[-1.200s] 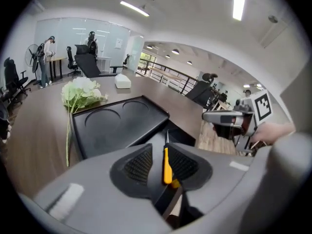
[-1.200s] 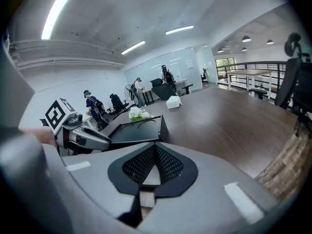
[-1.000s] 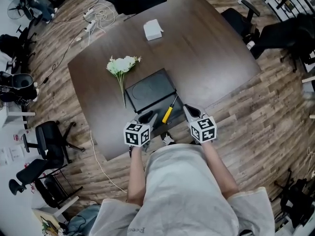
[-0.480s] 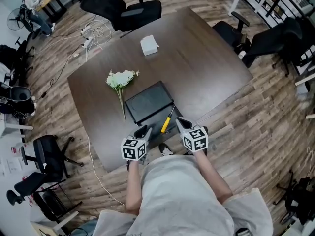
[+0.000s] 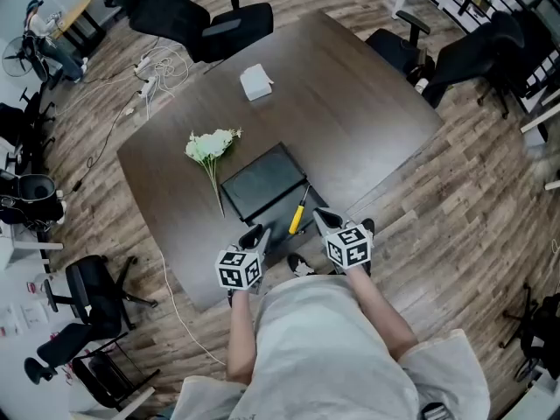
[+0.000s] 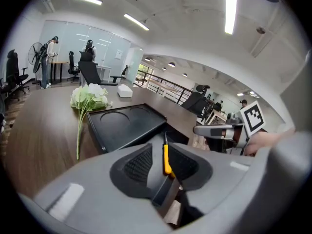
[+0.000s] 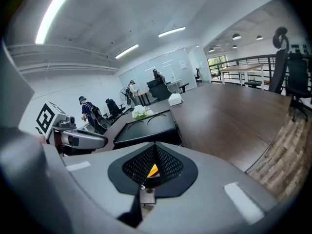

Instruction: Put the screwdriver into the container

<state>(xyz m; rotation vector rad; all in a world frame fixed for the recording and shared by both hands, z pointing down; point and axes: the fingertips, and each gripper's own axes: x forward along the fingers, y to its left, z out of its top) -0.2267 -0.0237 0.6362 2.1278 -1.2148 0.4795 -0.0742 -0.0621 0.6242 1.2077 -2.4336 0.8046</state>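
Note:
A screwdriver (image 5: pixel 297 216) with a yellow handle lies on the dark table (image 5: pixel 367 121), beside the near right corner of the black tray-like container (image 5: pixel 261 185). My left gripper (image 5: pixel 257 236) is just left of it with its jaws a little apart. In the left gripper view the screwdriver (image 6: pixel 166 160) shows through that narrow gap and nothing is held. My right gripper (image 5: pixel 322 219) is close on the right of the handle. Its pads meet at the tip, and a bit of the yellow handle (image 7: pixel 152 170) shows below them.
White flowers (image 5: pixel 210 144) lie left of the container and a small white box (image 5: pixel 255 81) sits at the far side. Both grippers hang at the table's near edge. Office chairs (image 5: pixel 206 20) and floor cables (image 5: pixel 144 68) surround the table.
My right gripper has moved left, closer to the screwdriver. The left gripper has barely shifted. The screwdriver has not moved; the head view has turned slightly.

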